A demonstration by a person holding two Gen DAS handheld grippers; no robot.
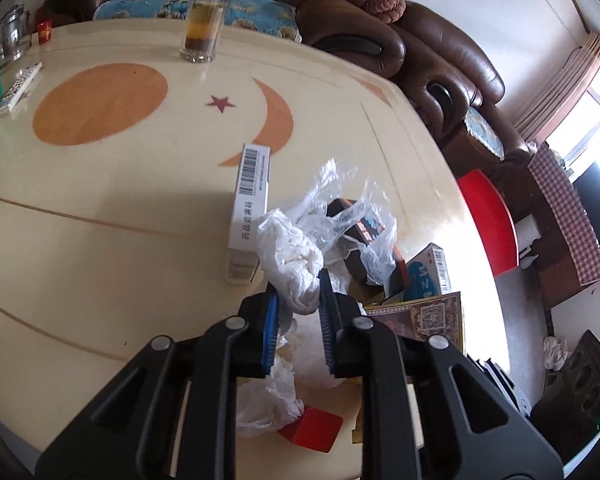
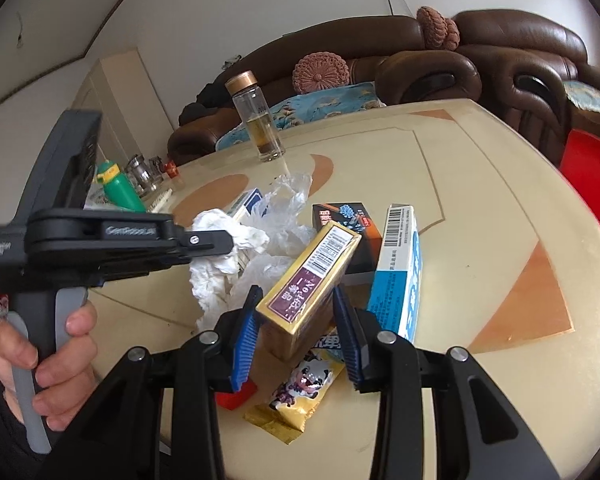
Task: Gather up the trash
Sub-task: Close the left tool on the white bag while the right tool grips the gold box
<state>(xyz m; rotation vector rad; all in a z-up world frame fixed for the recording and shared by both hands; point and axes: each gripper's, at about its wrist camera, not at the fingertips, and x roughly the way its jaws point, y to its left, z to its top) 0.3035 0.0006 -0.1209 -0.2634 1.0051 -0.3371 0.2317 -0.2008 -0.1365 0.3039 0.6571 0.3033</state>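
My left gripper (image 1: 298,292) is shut on a crumpled white tissue (image 1: 290,256) and holds it above the cream table (image 1: 100,208); it also shows from the side in the right wrist view (image 2: 220,245), with the tissue (image 2: 224,240) hanging from it. My right gripper (image 2: 296,300) is shut on a gold box with a maroon label (image 2: 310,280), tilted up off the table. Under and around them lie a clear plastic bag (image 1: 340,204), a white barcode box (image 1: 249,208), a dark box (image 2: 346,220), a blue-and-white box (image 2: 398,276), a yellow snack wrapper (image 2: 296,392) and a red block (image 1: 312,432).
A glass bottle with brown liquid (image 1: 208,12) stands at the table's far side. A green bottle (image 2: 118,184), glass jars (image 2: 142,174) and a remote (image 1: 18,88) sit at the far left. A brown leather sofa (image 1: 440,52) and a red stool (image 1: 488,220) flank the table.
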